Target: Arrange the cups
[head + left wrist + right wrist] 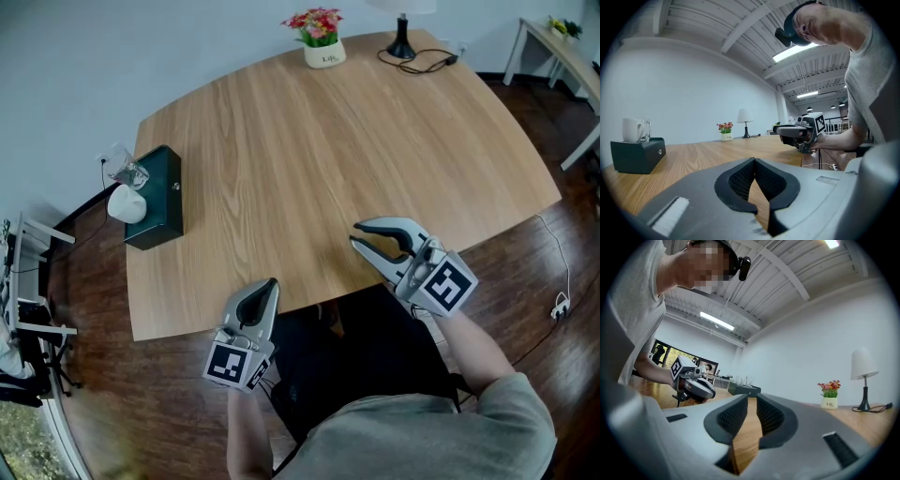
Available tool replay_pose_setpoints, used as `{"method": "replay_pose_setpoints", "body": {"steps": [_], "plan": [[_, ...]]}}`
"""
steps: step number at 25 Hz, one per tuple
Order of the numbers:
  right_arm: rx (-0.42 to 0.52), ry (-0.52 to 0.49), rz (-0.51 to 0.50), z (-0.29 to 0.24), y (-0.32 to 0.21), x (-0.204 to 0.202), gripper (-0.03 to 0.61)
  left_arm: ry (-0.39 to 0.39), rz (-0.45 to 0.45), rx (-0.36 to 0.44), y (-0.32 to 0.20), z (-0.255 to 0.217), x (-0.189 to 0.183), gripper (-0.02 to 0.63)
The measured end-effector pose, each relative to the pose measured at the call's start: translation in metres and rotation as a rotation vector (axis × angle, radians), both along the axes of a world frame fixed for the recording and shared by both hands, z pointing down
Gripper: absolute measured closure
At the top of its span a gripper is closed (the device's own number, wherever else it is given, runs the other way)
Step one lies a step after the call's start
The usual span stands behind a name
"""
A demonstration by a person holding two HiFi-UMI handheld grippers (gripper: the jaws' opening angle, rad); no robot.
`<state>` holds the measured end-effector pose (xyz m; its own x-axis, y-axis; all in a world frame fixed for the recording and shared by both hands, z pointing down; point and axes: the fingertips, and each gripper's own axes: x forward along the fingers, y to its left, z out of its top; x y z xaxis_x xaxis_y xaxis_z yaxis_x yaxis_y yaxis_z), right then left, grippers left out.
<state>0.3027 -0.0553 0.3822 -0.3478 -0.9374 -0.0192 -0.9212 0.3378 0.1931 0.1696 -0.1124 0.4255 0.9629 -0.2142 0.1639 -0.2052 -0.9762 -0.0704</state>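
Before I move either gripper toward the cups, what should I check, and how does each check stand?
1. Cups found: ok. White cup and clear glass stand on the dark green box.
2. Left gripper empty: ok.
3. Left gripper open for a grasp: not ok, jaws together.
4. Right gripper open for a grasp: not ok, shut and empty.
5. Table free between grippers and box: ok. Flower pot and lamp stand at the far edge.
6. Glass empty: cannot tell.

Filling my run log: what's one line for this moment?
left gripper shut, empty | right gripper shut, empty | cup, glass on box, untouched
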Motion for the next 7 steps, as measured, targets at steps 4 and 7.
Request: {"method": "replay_pose_setpoints", "body": {"steps": [4,7], "plan": [[0.002,0.010,-0.005,0.0000,0.0000,-0.0021,0.520,-0.001,0.002,0.000,0.0002,0.0000,-0.0006,0.609],[-0.003,0.012,-0.005,0.0008,0.0002,-0.0033,0.520,-0.002,0.004,0.000,0.0005,-0.0004,-0.0010,0.609]]}}
